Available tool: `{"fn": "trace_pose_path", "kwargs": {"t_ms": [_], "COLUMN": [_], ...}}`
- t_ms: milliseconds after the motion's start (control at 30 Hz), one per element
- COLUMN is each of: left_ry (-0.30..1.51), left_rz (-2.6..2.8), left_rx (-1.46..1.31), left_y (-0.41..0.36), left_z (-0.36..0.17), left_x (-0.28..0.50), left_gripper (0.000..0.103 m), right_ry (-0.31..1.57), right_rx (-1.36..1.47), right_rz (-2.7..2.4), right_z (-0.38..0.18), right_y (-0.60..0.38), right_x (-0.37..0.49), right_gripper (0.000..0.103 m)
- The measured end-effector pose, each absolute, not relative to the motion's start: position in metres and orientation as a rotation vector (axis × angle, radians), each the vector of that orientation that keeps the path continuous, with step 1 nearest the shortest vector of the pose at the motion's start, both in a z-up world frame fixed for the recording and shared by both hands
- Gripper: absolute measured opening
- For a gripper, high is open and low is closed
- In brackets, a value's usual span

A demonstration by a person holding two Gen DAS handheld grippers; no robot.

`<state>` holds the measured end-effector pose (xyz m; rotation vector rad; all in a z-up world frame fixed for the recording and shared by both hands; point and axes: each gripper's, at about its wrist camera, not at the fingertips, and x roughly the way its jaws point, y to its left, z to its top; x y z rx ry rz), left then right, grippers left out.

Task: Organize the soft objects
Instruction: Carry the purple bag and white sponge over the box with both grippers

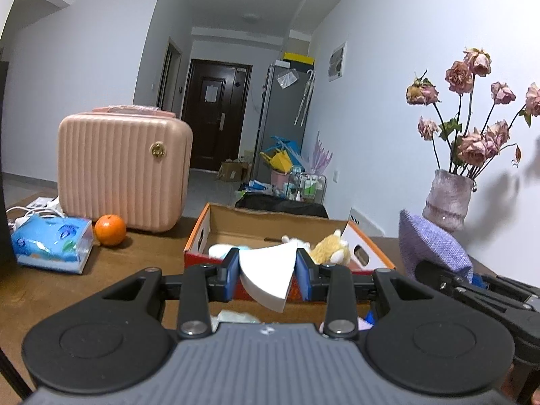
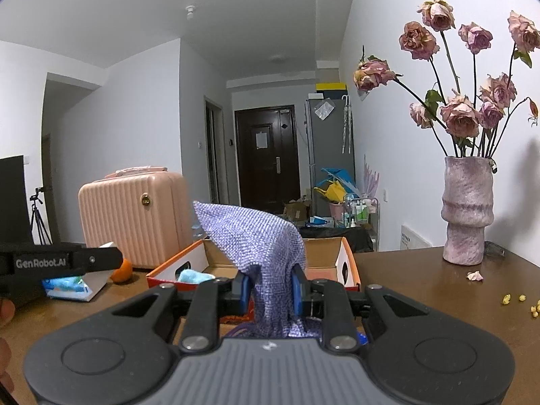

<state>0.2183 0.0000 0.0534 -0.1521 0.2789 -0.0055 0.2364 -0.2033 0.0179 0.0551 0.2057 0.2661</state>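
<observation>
Two soft things are being held at this moment, one in each gripper, while several others are already lying in the box. Through the left wrist camera, the left gripper (image 1: pixel 268 275) is pinching a white pad (image 1: pixel 266 278) between its blue pads (image 1: pixel 232 270); the pad is looking smooth, flat and wedge-shaped, stiff enough to be keeping its edge. Just beyond it the box (image 1: pixel 202 233), plain cardboard inside with orange and white outside, is sitting open on the brown table (image 1: pixel 141 256). A fluffy yellow toy (image 1: pixel 332 248) and a pale soft item (image 1: pixel 219 249) are resting inside, so part of the sorting is looking done. At the right edge the right gripper (image 1: pixel 472 280) is showing with the cloth (image 1: pixel 432 243).

Through the right wrist camera, the right gripper (image 2: pixel 270 292) is clamping a lilac knitted cloth (image 2: pixel 256 236), coarse-woven and limp, one corner standing up in a peak and the rest hanging below the jaws. The box (image 2: pixel 347 263) is lying straight ahead, a light-blue fuzzy piece (image 2: pixel 194 276) inside. The left gripper (image 2: pixel 64 263) is reaching in from the left. Judging from this, both held pieces are still waiting to go into the box.
</observation>
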Motion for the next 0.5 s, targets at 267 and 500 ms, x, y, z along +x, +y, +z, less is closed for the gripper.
{"fn": "trace_pose_path", "kwargs": {"t_ms": [267, 500], "left_ry": [0.269, 0.275], "left_rz": [0.008, 0.024], "left_rx": [-0.174, -0.186], "left_y": [-0.001, 0.002], "left_z": [0.059, 0.059], "left_x": [0.245, 0.273], "left_gripper": [0.035, 0.035], "right_ry": [0.195, 0.207], "right_rx": [0.048, 0.042], "right_rz": [0.259, 0.256], "right_z": [0.023, 0.026], "right_y": [-0.199, -0.198], "right_x": [0.262, 0.289], "right_gripper": [0.023, 0.023]}}
